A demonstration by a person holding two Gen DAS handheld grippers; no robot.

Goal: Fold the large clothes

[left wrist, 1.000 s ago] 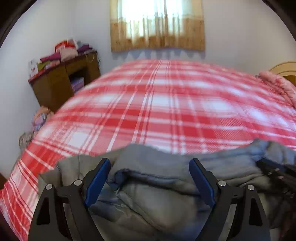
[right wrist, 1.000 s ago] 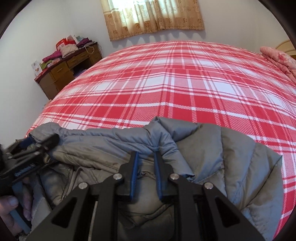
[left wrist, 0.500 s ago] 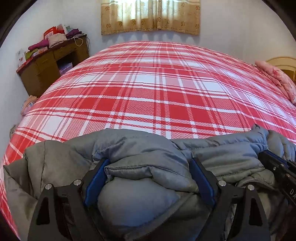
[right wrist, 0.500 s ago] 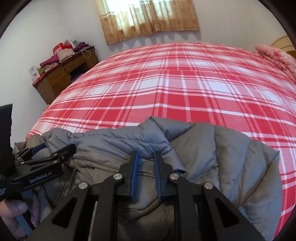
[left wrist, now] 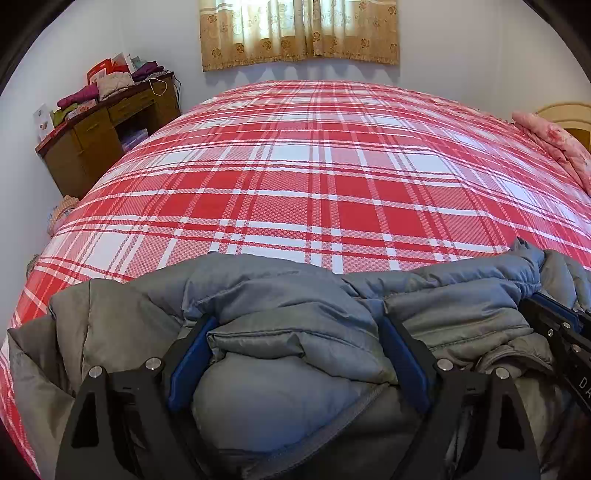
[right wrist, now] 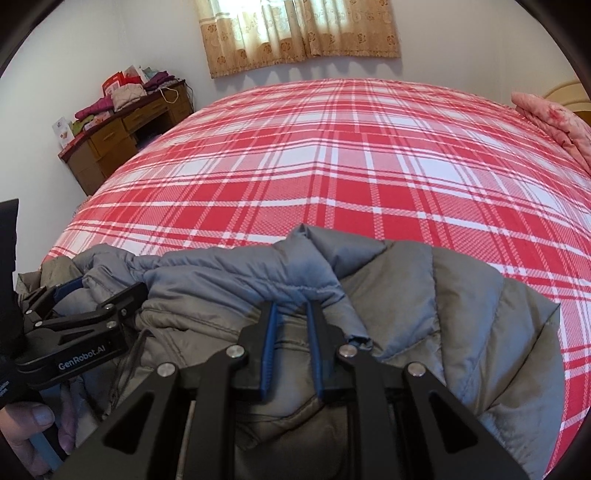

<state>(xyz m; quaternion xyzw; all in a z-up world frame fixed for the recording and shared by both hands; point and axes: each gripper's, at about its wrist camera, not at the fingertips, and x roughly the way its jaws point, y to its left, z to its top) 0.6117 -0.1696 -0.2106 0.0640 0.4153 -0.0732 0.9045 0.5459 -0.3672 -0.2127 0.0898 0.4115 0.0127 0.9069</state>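
A grey puffer jacket (left wrist: 277,402) lies bunched at the near edge of a bed with a red and white plaid cover (left wrist: 314,177). My left gripper (left wrist: 295,325) stands wide open, astride a thick padded fold of the jacket that fills the gap between its blue pads. My right gripper (right wrist: 293,304) is shut on a blue-grey edge fold of the jacket (right wrist: 461,314), with fabric pinched between its pads. In the right wrist view the left gripper (right wrist: 103,286) sits low on the jacket's left part. The right gripper (left wrist: 554,321) shows at the right edge of the left wrist view.
A brown desk (left wrist: 107,125) piled with folded clothes stands by the far left wall. A pink quilt (left wrist: 554,140) lies at the bed's right side near a wooden headboard. A curtained window (left wrist: 299,33) is behind the bed. A hand (right wrist: 33,417) holds the left gripper's handle.
My left gripper has come down onto the jacket, and the padded fold now sits between its open fingers. The right gripper has kept its hold and barely moved.
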